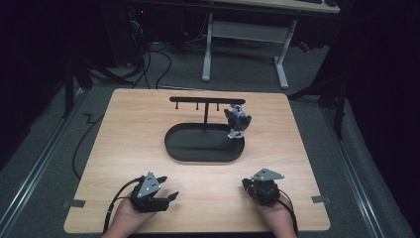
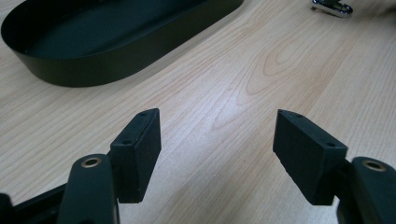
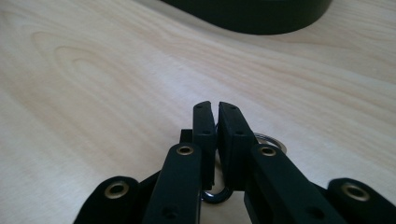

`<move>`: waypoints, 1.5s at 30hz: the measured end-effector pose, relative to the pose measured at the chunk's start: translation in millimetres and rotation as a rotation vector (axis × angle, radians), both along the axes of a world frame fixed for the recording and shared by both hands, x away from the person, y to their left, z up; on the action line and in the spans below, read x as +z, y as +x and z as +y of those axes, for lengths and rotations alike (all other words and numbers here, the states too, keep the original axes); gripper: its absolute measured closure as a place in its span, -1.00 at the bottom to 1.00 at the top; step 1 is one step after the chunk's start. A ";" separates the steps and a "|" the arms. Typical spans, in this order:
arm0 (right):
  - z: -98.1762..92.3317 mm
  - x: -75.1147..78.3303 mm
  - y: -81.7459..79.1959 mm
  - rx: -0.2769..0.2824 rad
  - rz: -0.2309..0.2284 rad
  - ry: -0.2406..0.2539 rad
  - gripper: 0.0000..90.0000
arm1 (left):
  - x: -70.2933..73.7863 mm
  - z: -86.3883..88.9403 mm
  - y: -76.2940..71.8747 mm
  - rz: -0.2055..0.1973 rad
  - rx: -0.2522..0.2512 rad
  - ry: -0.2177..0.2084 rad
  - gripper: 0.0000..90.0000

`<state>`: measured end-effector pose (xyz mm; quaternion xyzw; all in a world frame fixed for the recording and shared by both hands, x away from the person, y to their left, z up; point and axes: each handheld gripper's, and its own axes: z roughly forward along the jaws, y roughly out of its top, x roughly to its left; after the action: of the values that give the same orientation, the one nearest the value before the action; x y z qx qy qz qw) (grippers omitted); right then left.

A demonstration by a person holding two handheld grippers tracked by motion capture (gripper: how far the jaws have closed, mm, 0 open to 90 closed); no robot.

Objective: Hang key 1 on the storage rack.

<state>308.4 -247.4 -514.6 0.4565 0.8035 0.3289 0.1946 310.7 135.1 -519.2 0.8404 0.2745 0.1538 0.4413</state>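
Note:
My right gripper [image 1: 246, 185] rests low at the front right of the wooden table [image 1: 129, 129]. In the right gripper view its jaws [image 3: 217, 111] stand almost together, with only a thin slit between the pads. A metal key ring [image 3: 272, 141] lies on the wood against the right jaw, partly hidden beneath it. Whether the pads touch the ring I cannot tell. At the front left my left gripper [image 1: 169, 200] lies open, its pads [image 2: 140, 149] wide apart over bare wood. A small dark figure [image 1: 238, 123] hangs from the right end of a black stand [image 1: 206, 100].
The stand rises from a black oval tray [image 1: 173, 148] at the table's middle. The same tray [image 2: 93, 70] lies ahead of the left gripper, and its edge [image 3: 252, 21] ahead of the right. A shiny metal piece [image 2: 332, 7] lies at the top right of the left gripper view.

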 end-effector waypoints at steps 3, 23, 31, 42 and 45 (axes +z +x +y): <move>-9.6 2.8 9.5 -0.037 -0.021 0.010 0.90 | -0.6 2.9 -0.9 0.000 0.009 -0.003 -0.27; -32.8 8.2 -15.1 -0.110 0.057 0.087 0.59 | -0.1 -2.8 1.7 -0.007 -0.009 0.009 -0.27; -26.7 8.5 -18.6 -0.091 0.136 0.093 0.32 | -0.9 -4.3 0.6 -0.007 -0.010 0.017 -0.27; -24.9 18.4 1.8 -0.065 0.297 -0.009 0.18 | 0.1 -4.7 -1.2 -0.020 -0.026 0.021 -0.27; -28.0 20.9 15.6 -0.086 0.380 0.017 0.18 | 0.1 -4.6 -1.2 -0.022 -0.032 0.024 -0.27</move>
<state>324.0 -275.5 -493.7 0.5459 0.8027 0.2349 0.0493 309.6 130.5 -519.1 0.8481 0.2544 0.1594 0.4366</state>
